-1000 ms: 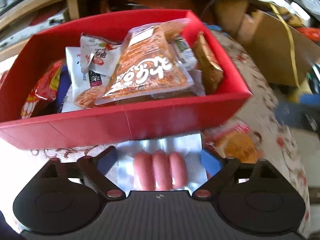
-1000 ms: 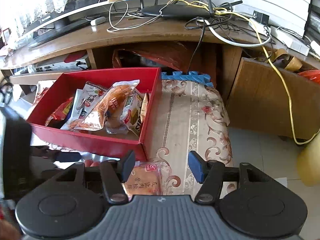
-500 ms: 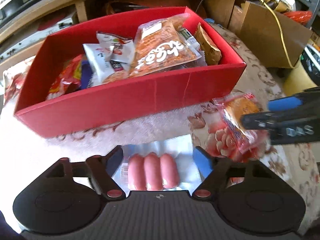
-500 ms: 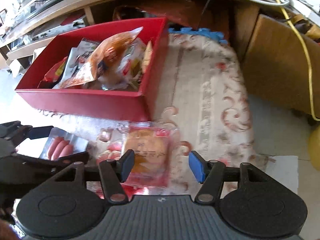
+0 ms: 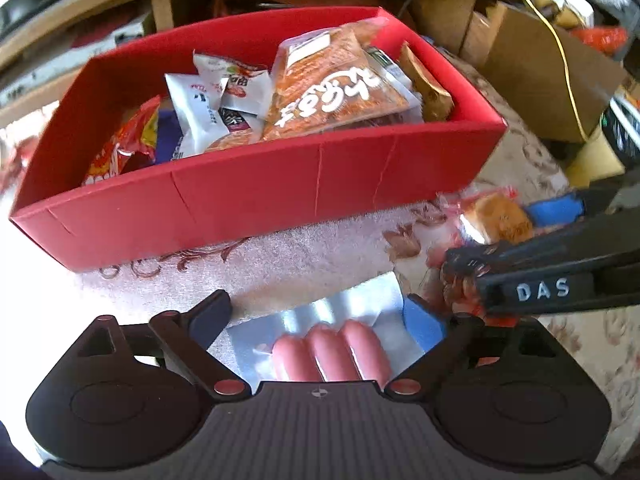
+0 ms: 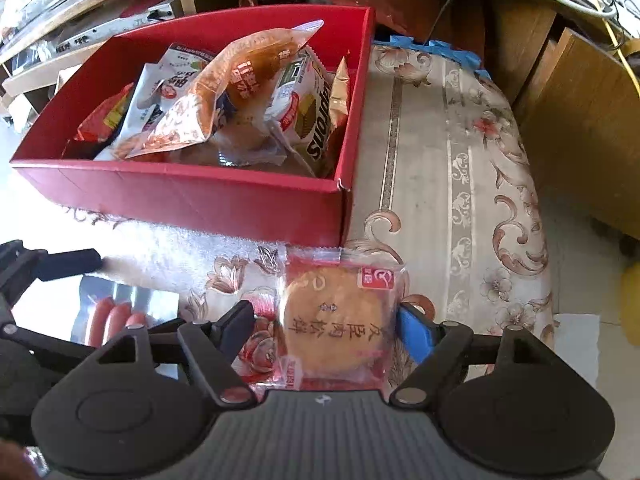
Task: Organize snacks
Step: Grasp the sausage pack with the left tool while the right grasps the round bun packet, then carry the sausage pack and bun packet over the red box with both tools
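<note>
Since a second ago, you've brought your right gripper [image 6: 326, 328] down around the one round pastry packet [image 6: 334, 322], which lies on the patterned cloth [image 6: 440, 184] just in front of the red box's [image 6: 200, 200] near corner; its fingers sit spread at the packet's two sides, though you cannot tell if they press it. Your left gripper [image 5: 316, 316] stands spread around the one silver pack [image 5: 328, 344] of three sausages, beside the pastry. At least six snack packets fill the single box.
</note>
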Tool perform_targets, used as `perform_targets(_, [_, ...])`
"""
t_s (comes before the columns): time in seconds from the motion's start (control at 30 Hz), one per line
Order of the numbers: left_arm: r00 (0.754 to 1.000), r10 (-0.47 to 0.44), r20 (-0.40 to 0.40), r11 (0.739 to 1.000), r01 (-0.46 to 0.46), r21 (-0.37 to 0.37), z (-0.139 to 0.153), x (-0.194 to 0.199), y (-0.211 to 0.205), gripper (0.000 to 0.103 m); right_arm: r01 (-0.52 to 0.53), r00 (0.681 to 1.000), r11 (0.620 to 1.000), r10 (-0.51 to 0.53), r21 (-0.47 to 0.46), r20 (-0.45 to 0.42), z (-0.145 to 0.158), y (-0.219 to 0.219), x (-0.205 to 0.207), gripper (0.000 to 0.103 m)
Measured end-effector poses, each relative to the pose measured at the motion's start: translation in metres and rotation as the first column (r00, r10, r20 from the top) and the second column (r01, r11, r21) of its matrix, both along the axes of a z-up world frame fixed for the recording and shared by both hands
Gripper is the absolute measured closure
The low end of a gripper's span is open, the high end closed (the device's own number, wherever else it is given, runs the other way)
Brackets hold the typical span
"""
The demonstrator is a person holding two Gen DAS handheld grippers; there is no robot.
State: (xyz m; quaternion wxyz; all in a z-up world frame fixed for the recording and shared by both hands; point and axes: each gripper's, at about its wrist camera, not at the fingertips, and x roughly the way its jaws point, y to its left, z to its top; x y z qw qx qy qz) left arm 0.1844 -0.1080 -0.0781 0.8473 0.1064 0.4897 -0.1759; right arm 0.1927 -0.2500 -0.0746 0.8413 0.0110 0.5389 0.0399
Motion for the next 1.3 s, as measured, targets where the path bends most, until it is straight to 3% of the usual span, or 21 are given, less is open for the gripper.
perform_targets(0.07, [1.000, -0.018, 0.021, 1.000, 0.018, 0.006, 0.001, -0.005, 0.002, 0.022, -0.009, 1.000, 1.000, 0.009, -0.015, 0.016, 0.001, 0.000, -0.007, 0.055])
perform_targets(0.13, [1.000, -0.010, 0.016, 1.000, 0.010, -0.005, 0.006, -0.007, 0.008, 0.056, -0.014, 1.000, 1.000, 0.014, -0.008, 0.014, 0.002, -0.003, -0.015, 0.055])
perform_targets(0.3, [1.000, 0.015, -0.001, 1.000, -0.015, -0.019, 0.011, -0.011, 0.020, 0.068, -0.039, 0.999, 0.999, 0.040, -0.025, 0.023, 0.006, 0.003, -0.033, 0.055])
perform_targets(0.47, [1.000, -0.018, -0.022, 0.998, 0.017, -0.063, 0.024, -0.025, 0.034, 0.066, -0.047, 0.997, 0.999, 0.048, -0.011, 0.065, 0.020, 0.010, -0.046, 0.055])
perform_targets(0.5, [0.999, -0.030, -0.036, 0.995, 0.027, -0.094, 0.026, -0.026, 0.038, 0.058, -0.047, 0.996, 0.999, 0.047, -0.001, 0.074, 0.023, 0.011, -0.048, 0.055])
perform_targets(0.53, [0.998, -0.050, -0.040, 0.993, 0.046, -0.112, 0.029, -0.028, 0.040, 0.036, -0.048, 0.996, 0.999, 0.047, 0.006, 0.080, 0.025, 0.011, -0.050, 0.055])
perform_targets(0.57, [0.995, -0.088, -0.039, 0.991, 0.084, -0.108, 0.032, -0.031, 0.040, 0.025, -0.049, 0.995, 0.999, 0.048, 0.013, 0.085, 0.028, 0.012, -0.052, 0.055])
perform_targets(0.6, [0.992, -0.126, -0.024, 0.989, 0.124, -0.084, 0.034, -0.035, 0.040, 0.015, -0.050, 0.995, 0.999, 0.049, 0.016, 0.088, 0.029, 0.014, -0.054, 0.055])
perform_targets(0.63, [0.986, -0.166, 0.001, 0.985, 0.166, -0.054, 0.037, -0.039, 0.039, 0.015, -0.054, 0.994, 0.998, 0.052, 0.018, 0.091, 0.030, 0.015, -0.056, 0.055])
perform_targets(0.77, [0.924, -0.381, -0.023, 0.922, 0.382, 0.057, 0.032, -0.048, 0.027, 0.010, -0.079, 0.993, 0.996, 0.075, 0.036, 0.096, 0.032, 0.019, -0.062, 0.055])
perform_targets(0.87, [0.877, -0.475, -0.067, 0.863, 0.479, 0.158, 0.013, -0.050, 0.020, 0.013, -0.096, 0.991, 0.994, 0.091, 0.048, 0.096, 0.032, 0.022, -0.063, 0.055])
perform_targets(0.9, [0.879, -0.471, -0.077, 0.866, 0.478, 0.147, 0.009, -0.049, 0.023, 0.014, -0.100, 0.991, 0.994, 0.095, 0.048, 0.095, 0.032, 0.023, -0.063, 0.055])
perform_targets(0.97, [0.899, -0.430, -0.085, 0.897, 0.436, 0.070, 0.009, -0.045, 0.032, 0.025, -0.103, 0.991, 0.994, 0.098, 0.046, 0.090, 0.030, 0.023, -0.062, 0.055])
perform_targets(1.0, [0.904, -0.422, -0.074, 0.901, 0.427, 0.075, 0.011, -0.045, 0.034, 0.029, -0.103, 0.991, 0.994, 0.099, 0.045, 0.088, 0.029, 0.022, -0.061, 0.055])
perform_targets(1.17, [0.922, -0.380, -0.074, 0.920, 0.385, 0.079, 0.015, -0.053, 0.035, 0.030, -0.095, 0.990, 0.994, 0.089, 0.050, 0.110, 0.035, 0.020, -0.060, 0.055])
perform_targets(1.3, [0.944, -0.330, -0.007, 0.944, 0.330, 0.024, 0.039, -0.057, 0.043, 0.030, -0.089, 0.985, 0.994, 0.080, 0.057, 0.152, 0.046, 0.020, -0.063, 0.055])
